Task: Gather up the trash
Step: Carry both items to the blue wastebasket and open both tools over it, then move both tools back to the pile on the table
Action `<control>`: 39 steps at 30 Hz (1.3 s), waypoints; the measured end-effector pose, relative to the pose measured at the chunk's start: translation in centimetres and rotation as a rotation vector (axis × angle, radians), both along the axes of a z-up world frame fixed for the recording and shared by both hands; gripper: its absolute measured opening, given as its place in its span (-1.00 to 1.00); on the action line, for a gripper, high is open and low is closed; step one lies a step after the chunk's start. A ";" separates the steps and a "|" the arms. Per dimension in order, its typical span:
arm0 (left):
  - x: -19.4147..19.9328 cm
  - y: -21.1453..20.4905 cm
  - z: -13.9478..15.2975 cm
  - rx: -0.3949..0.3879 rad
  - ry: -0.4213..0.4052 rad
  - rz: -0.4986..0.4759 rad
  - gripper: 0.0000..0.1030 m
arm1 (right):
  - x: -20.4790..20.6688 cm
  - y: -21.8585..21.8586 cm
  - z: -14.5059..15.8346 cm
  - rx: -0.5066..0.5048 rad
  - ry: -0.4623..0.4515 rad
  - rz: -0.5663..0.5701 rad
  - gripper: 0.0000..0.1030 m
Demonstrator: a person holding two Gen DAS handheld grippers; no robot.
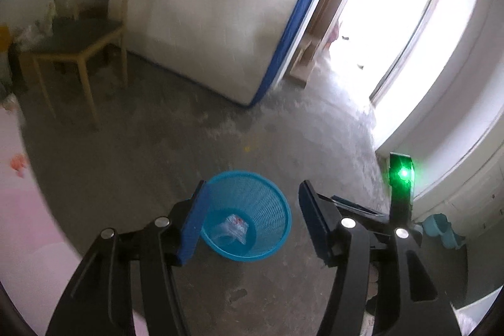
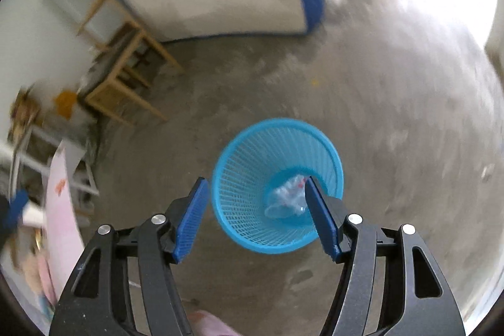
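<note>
A blue mesh waste basket stands on the concrete floor, and it also shows in the right wrist view. A crumpled clear plastic wrapper lies at its bottom, seen too in the right wrist view. My left gripper is open and empty above the basket. My right gripper is open and empty, also held above the basket. The right gripper's body with a green light shows at the right of the left wrist view.
A wooden chair stands at the back left by a white mattress with blue edging leaning on the wall. A bright doorway opens at the back right. Cluttered items and a pink sheet sit at the left.
</note>
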State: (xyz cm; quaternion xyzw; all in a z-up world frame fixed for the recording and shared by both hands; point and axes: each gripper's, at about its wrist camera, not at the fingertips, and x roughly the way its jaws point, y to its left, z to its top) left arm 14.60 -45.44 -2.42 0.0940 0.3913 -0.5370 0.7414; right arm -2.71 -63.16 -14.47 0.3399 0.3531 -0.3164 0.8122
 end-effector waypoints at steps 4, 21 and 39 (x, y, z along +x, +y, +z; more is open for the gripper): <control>-0.6 7.4 6.0 -0.100 -0.074 0.020 0.10 | -0.1 6.3 6.6 -0.265 -0.030 0.137 0.68; 0.1 48.4 11.6 -0.190 -0.210 0.721 0.30 | 8.4 28.8 20.8 -0.374 -0.369 0.757 0.87; 6.8 57.7 1.5 -0.179 -0.013 0.787 0.24 | 29.2 41.0 15.2 0.024 -0.098 1.081 0.69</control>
